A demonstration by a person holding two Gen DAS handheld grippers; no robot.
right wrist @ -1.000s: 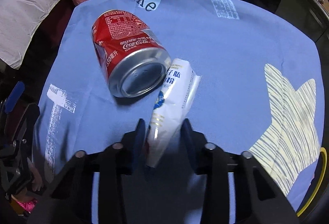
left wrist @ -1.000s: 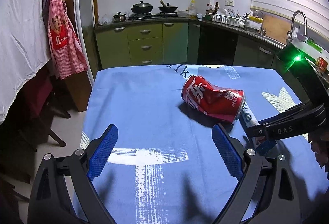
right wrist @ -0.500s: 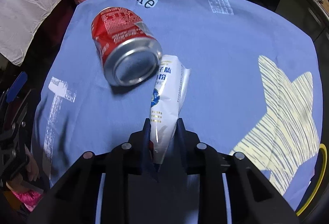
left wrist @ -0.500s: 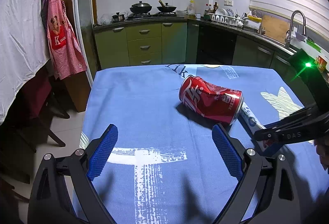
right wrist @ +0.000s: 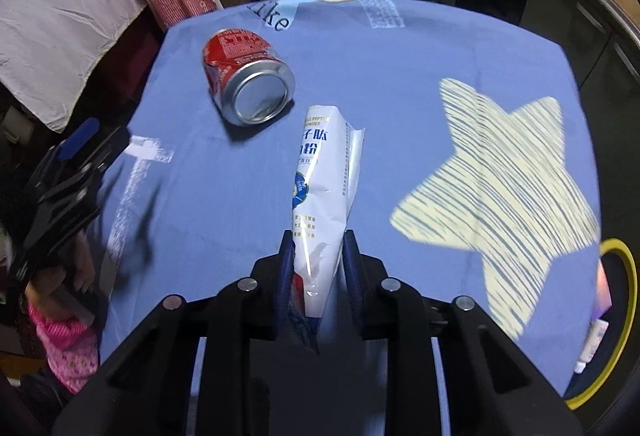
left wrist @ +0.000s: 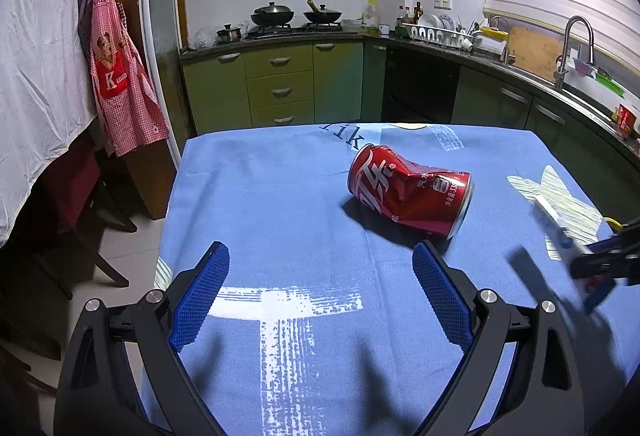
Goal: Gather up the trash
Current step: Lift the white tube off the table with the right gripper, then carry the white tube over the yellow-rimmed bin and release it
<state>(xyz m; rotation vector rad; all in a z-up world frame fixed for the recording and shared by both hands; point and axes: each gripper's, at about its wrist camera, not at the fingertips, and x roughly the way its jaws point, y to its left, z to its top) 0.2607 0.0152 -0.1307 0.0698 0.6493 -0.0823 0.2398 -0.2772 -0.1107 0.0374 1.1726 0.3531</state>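
Left gripper: jaws wide apart with nothing between the blue pads; it hovers low over the near part of the blue tablecloth.
Can: red, dented soda can on its side on the cloth, just beyond the left gripper and off toward its right finger.
Can's long axis: runs from far-left to near-right in the left wrist view, silver base toward the right; it lies skewed to the line between the left pads.
Nearer hand: the left one, by my judgement; its right pad tip sits just beside the can's base, while the right gripper is already occupied.
Packet: white, crumpled powder sachet with blue print, long and narrow, just right of the can and apart from it.
Right gripper: jaws narrow, pinching the packet's near end; they have just been closing on it. The packet points forward from the fingers, free end toward the can.
Star print: right of the packet.
Yellow rim: right of the star print, at the cloth's edge; likely the bin, though I cannot tell.
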